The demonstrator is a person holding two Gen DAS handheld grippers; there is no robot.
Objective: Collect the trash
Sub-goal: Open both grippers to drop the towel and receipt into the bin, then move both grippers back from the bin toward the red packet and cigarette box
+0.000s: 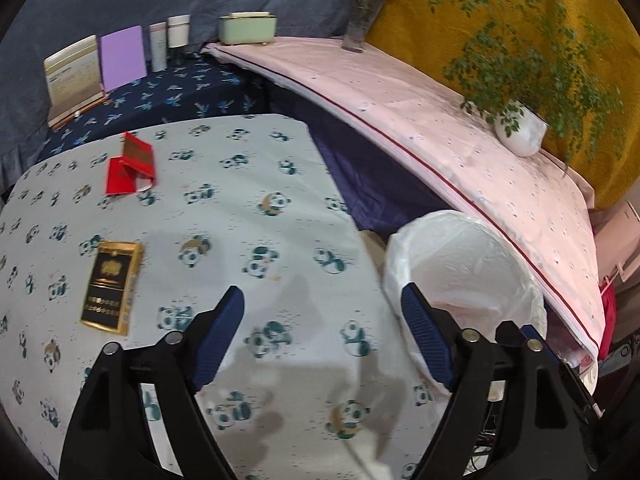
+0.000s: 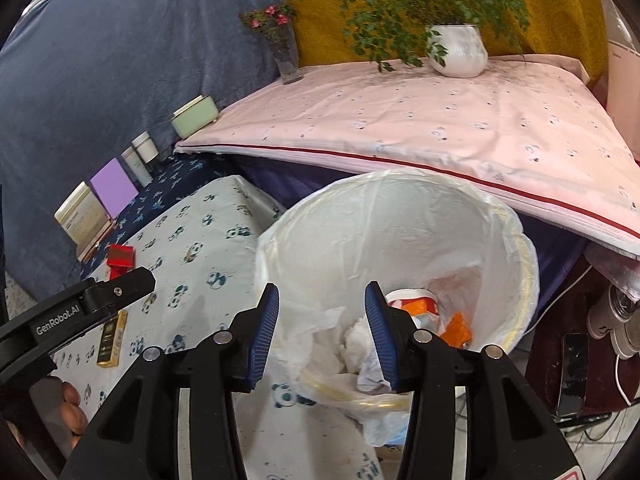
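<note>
While the left wrist view shows the left gripper [image 1: 322, 308] with jaws wide apart and nothing between them above the panda-print table [image 1: 248, 184], the black-and-gold packet [image 1: 112, 286] lies near the table's left edge and the red packet [image 1: 130, 170] toward its far left corner, so the nearer packet probably suits a square approach across its narrow sides. From the right wrist view, the right gripper [image 2: 322, 310] hangs half open and empty over the lined bin [image 2: 516, 248] at the table's right edge, with trash already inside.

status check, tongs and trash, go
Left tongs open, empty, over panda cloth. Right tongs open, empty, above lined bin. Black-gold pack and red pack still out. Nothing in the way.
</note>
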